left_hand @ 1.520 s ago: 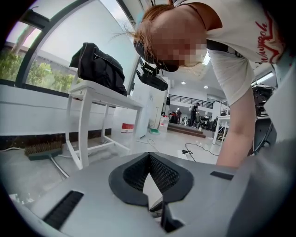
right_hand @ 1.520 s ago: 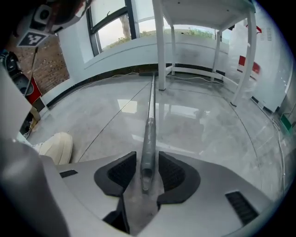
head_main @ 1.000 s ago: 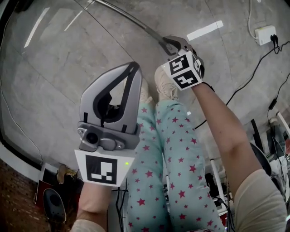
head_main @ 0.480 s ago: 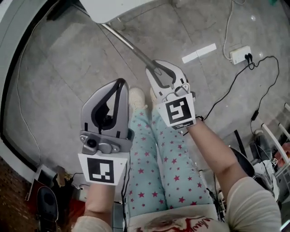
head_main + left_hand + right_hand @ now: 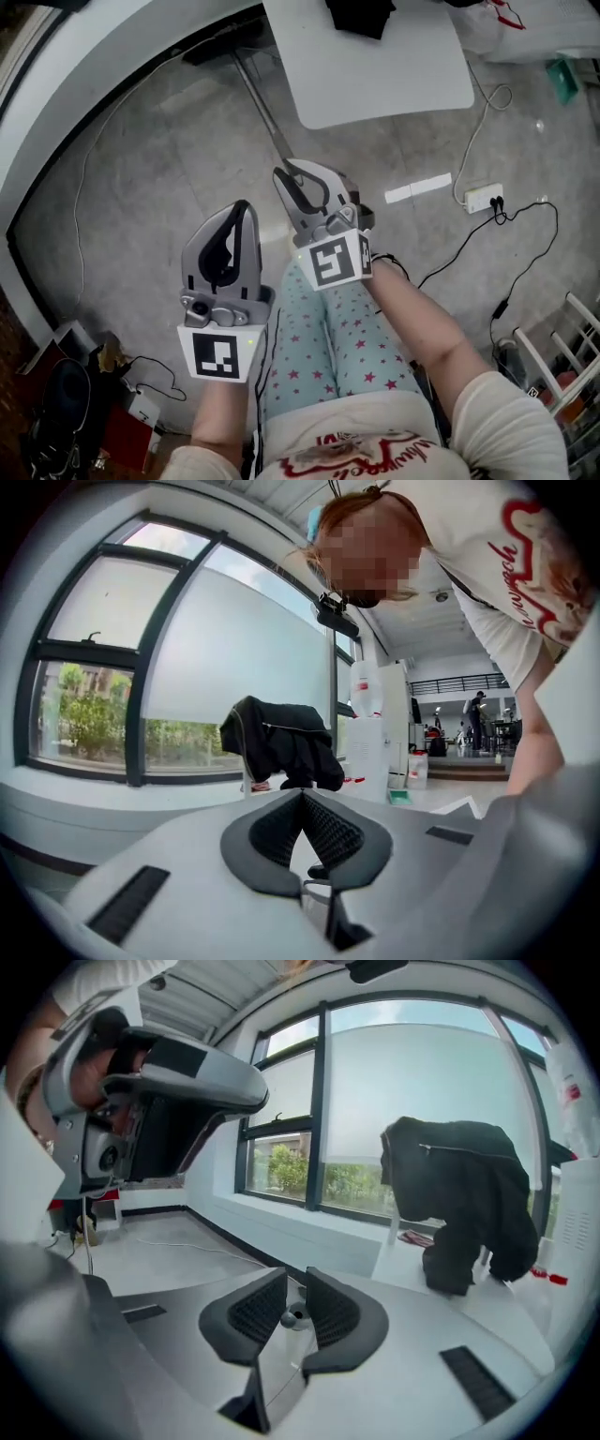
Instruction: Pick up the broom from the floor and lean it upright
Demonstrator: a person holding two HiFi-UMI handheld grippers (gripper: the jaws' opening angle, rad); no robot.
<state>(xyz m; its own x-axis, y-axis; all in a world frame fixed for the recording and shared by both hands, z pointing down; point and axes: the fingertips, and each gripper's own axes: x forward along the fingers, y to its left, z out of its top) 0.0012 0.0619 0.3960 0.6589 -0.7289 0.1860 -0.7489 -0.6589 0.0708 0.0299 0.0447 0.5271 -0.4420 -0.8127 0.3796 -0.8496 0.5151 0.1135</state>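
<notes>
Closing right gripper (image 5: 293,1288) jaws, ribbed, on slim metal broom (image 5: 257,98)

The right gripper's (image 5: 295,1283) grey jaws, with black ribbed pads, are closing on the round end of a slim silver metal broom handle (image 5: 294,1315). The handle sits between the pads and touches both. High on the left hangs the grey left gripper (image 5: 251,1087). Far right, a black jacket (image 5: 464,1199) drapes over white furniture (image 5: 412,1265) in front of tall dark-framed windows (image 5: 319,1110).

Grey broom (image 5: 260,108) aslant, head down
</notes>
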